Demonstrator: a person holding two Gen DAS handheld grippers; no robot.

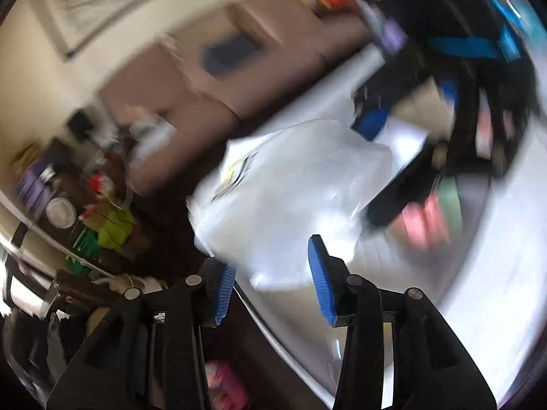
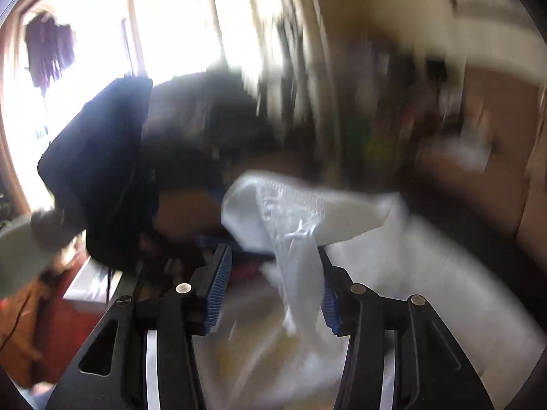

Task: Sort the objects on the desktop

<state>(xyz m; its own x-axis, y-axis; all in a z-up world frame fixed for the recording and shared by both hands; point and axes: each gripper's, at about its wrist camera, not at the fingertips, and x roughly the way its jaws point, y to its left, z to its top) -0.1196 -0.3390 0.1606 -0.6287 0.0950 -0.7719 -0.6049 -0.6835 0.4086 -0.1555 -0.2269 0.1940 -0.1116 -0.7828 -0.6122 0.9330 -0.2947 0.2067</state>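
Above table (image 1: 495, 273) | both claws wide open (blurred) | bag (image 1: 294, 184) unheld

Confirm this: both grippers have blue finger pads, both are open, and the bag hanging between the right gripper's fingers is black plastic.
One detail is off. The plastic bag is white and translucent, not black, as the right wrist view shows; the black bulk behind it is something else. The rest holds: the left gripper and right gripper are both open, with blue ribbed pads.

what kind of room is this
Probably a lived-in room of a home, though both views are blurred. A framed picture hangs on the wall above a brown sofa, and pale curtains cover a bright window.
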